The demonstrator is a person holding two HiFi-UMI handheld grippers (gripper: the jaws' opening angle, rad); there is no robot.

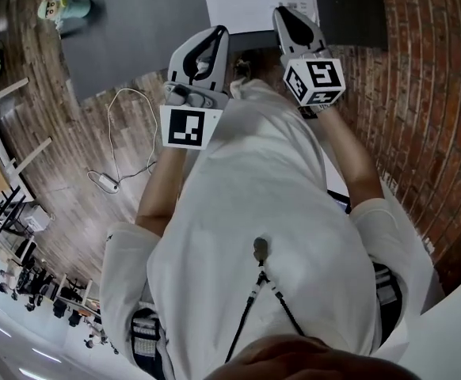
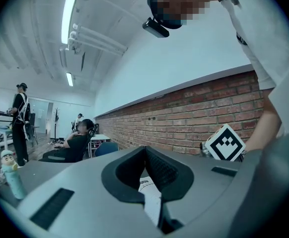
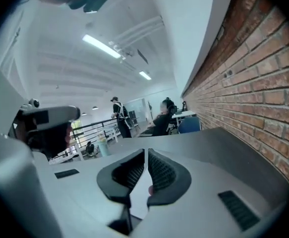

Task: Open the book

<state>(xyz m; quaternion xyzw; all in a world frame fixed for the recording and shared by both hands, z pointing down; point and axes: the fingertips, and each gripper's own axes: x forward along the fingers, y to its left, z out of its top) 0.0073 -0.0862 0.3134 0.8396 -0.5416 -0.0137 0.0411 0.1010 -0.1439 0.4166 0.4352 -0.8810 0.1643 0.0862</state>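
Note:
The book shows as a white printed page [image 1: 258, 2] on the dark grey table [image 1: 127, 22] at the top of the head view. My left gripper [image 1: 217, 34] reaches its near left edge; in the left gripper view its jaws [image 2: 145, 150] are shut on a white printed page [image 2: 152, 197] that hangs between them. My right gripper [image 1: 284, 14] is at the page's right side. In the right gripper view [image 3: 146, 152] its jaws stand almost together with a white sheet [image 3: 140, 197] pinched in the narrow slit. The rest of the book is hidden.
A small pale-green bottle figure [image 1: 64, 8] stands at the table's far left. A brick wall [image 1: 428, 93] runs close on the right. A white cable [image 1: 123, 133] lies on the wooden floor at left. People sit and stand at desks [image 2: 72, 145] beyond the table.

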